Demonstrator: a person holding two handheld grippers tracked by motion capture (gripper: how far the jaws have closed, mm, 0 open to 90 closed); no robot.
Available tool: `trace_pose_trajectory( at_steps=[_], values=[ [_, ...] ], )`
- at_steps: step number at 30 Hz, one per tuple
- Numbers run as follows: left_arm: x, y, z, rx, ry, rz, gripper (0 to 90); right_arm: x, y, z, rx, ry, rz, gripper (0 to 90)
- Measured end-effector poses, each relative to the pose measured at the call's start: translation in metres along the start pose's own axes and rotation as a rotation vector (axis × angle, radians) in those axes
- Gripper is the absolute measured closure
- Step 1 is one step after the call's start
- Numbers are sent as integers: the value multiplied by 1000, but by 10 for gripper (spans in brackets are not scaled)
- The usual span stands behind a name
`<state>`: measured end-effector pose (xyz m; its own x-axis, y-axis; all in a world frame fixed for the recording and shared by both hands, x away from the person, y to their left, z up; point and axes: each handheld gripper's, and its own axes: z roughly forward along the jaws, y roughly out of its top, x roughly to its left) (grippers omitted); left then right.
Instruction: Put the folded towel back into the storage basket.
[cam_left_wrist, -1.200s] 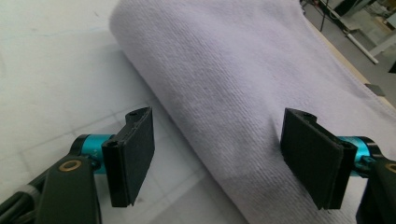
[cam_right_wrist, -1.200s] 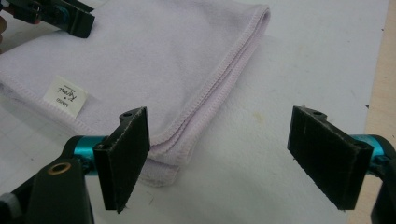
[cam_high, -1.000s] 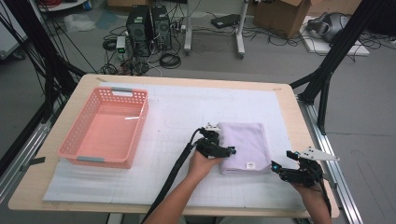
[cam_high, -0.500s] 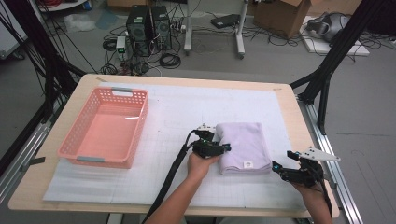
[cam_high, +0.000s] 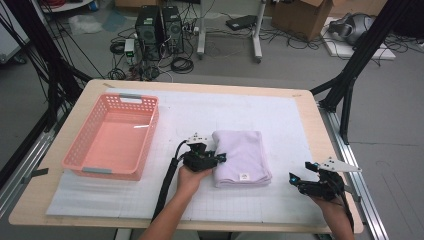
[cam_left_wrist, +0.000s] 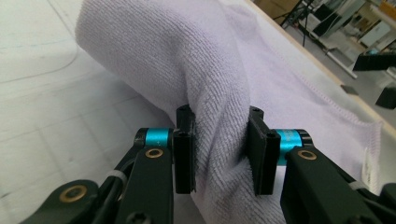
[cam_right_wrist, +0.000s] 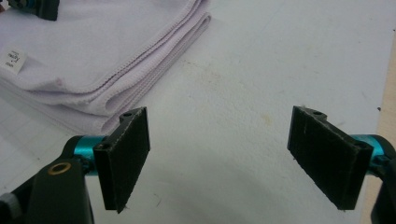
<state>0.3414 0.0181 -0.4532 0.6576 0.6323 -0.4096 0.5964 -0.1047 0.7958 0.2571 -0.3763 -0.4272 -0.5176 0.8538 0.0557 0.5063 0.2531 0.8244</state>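
Two grippers, one towel fold pinched

Left gripper (cam_high: 212, 159) had just been closing; its jaws were clamped on the raised left edge of the folded lilac terry towel (cam_high: 242, 157), cloth bunched between the pads (cam_left_wrist: 184, 149). Towel lay on the white gridded surface (cam_high: 280, 120), right of the pink plastic basket (cam_high: 112, 140). Right gripper (cam_high: 300, 179) rested near the surface's right edge, jaws wide apart, holding nothing.
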Motion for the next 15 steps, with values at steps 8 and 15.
trace_pose_trajectory(
  at_steps=[8,15],
  values=[
    [1,0,5,40,40,-59,511,0,0,1,1,1,-2,200],
    [-4,3,11,78,75,-45,464,1,1,4,7,10,-5,200]
  ],
)
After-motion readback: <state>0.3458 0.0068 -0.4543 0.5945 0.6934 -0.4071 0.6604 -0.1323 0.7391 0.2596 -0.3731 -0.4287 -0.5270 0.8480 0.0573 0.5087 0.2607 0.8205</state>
